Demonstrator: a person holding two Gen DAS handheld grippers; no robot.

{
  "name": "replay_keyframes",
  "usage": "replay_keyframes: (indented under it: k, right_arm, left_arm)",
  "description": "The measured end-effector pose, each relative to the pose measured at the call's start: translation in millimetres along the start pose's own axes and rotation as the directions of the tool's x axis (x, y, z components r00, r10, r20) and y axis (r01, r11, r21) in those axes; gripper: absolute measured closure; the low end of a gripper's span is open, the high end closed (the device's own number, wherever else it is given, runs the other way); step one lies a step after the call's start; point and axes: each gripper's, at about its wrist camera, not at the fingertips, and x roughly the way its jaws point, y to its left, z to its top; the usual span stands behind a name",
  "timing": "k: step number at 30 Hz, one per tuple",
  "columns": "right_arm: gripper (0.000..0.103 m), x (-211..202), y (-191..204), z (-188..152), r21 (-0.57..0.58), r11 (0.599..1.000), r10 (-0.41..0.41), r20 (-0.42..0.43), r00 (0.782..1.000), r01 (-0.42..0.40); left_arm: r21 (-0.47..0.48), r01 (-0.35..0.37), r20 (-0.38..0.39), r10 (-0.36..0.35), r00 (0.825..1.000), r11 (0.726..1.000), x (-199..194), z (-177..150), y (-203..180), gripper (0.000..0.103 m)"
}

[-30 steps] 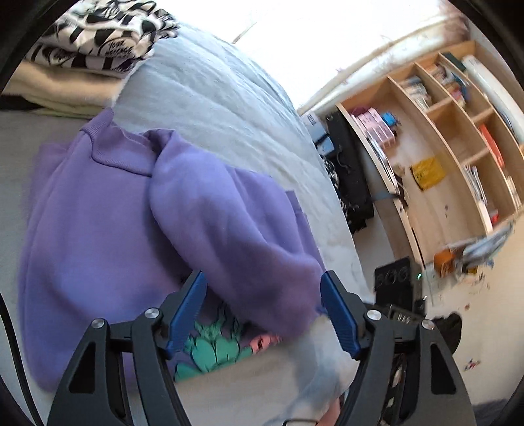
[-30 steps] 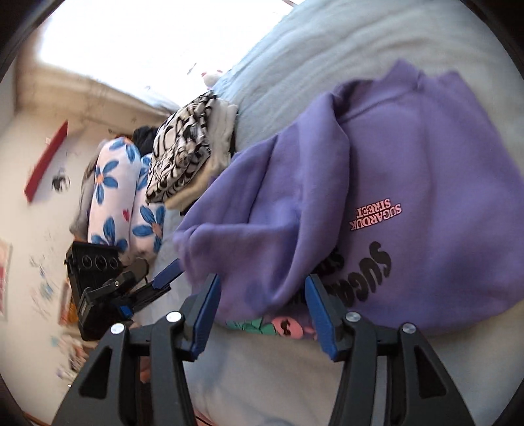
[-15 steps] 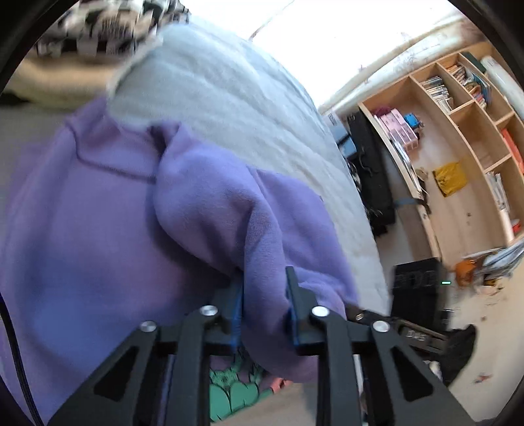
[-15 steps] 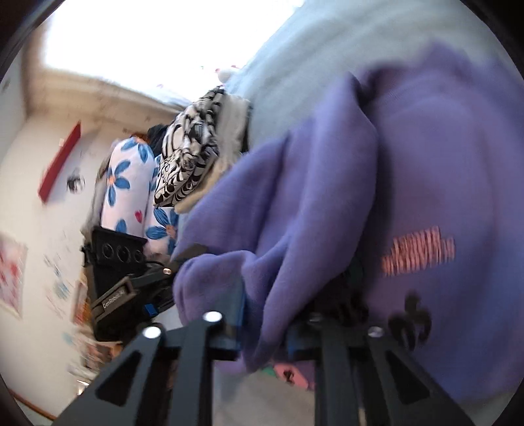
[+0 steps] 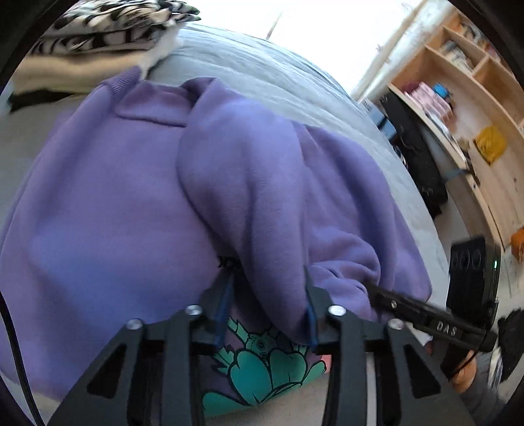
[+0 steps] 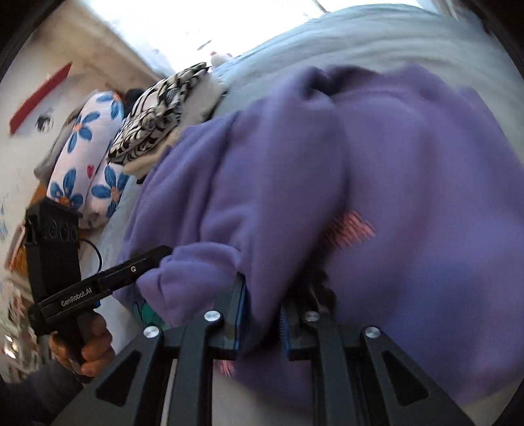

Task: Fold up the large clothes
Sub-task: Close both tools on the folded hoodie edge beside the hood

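Note:
A purple sweatshirt (image 5: 114,213) (image 6: 409,164) lies on the bed, both sleeves folded in over its front. A teal print (image 5: 262,370) shows at its near hem, and pink lettering (image 6: 350,229) is blurred. My left gripper (image 5: 268,277) straddles the end of one folded sleeve. Its jaws are opening, and a dark gap separates the left pad from the cloth. My right gripper (image 6: 262,295) is shut on the other sleeve's thick fold near the hem. Each gripper's tip pokes into the other's view at the cuff, the right gripper (image 5: 380,291) and the left gripper (image 6: 157,255).
A stack of folded clothes with a black-and-white print (image 5: 108,29) (image 6: 157,111) sits beyond the collar on the grey bed cover (image 5: 278,75). Flowered pillows (image 6: 85,157) lie to the left. A wooden shelf unit (image 5: 475,114) stands beside the bed. A hand (image 6: 88,347) grips the left tool.
Both grippers dropped onto the sweatshirt's near end and closed on the folded sleeves. The left jaws have since spread apart again; the right stays clamped.

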Motion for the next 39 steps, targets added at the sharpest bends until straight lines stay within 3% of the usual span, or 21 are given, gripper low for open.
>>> replay_keyframes:
  k: [5,9,12,16,21,25,31,36,39]
  right_arm:
    - [0.083,-4.5,17.6,-1.7,-0.062,0.994,-0.086,0.012,0.996,0.087]
    - [0.08,-11.7,25.3,-5.7,-0.119,0.983,-0.142,0.012,0.99,0.143]
    - [0.08,-14.0,10.0,-4.6,-0.015,0.998,-0.06,-0.001,0.998,0.06]
    - [0.08,-9.8,-7.1,-3.2,0.137,0.989,0.054,-0.014,0.998,-0.051]
    - [0.08,-5.5,6.5,-1.1,0.093,0.995,0.039,-0.028,0.999,-0.037]
    - [0.08,-2.0,14.9,1.1,0.073,0.997,0.028,-0.033,0.999,-0.026]
    - [0.08,-2.3,11.8,1.9,0.086,0.996,0.032,-0.032,0.999,-0.029]
    - [0.08,-2.0,10.4,0.5,0.084,0.996,0.028,-0.03,0.999,-0.025]
    - [0.08,-1.2,10.7,-0.8,0.084,0.996,0.024,-0.026,0.999,-0.021]
  left_arm:
    - [-0.063,0.022,-0.004,-0.023,1.0,0.998,-5.5,-0.1,7.5,0.06]
    - [-0.072,0.06,0.028,-0.058,0.998,0.996,-23.2,-1.6,16.7,0.039]
    - [-0.129,0.133,0.049,-0.127,0.991,0.983,-26.1,0.2,30.3,0.038]
    - [-0.18,0.19,0.042,-0.185,0.982,0.965,-15.5,0.7,44.2,0.036]
    - [-0.175,0.227,0.052,-0.221,0.974,0.958,-4.1,2.5,42.5,0.027]
    - [-0.174,0.324,0.048,-0.321,0.946,0.93,3.1,11.8,31.1,0.027]
    - [-0.153,0.388,0.109,-0.374,0.921,0.909,-16.4,17.5,20.9,0.027]
    - [-0.175,0.397,0.153,-0.374,0.915,0.901,-37.9,10.6,36.8,0.028]
    - [-0.171,0.391,0.183,-0.361,0.914,0.904,-50.0,4.3,49.1,0.053]
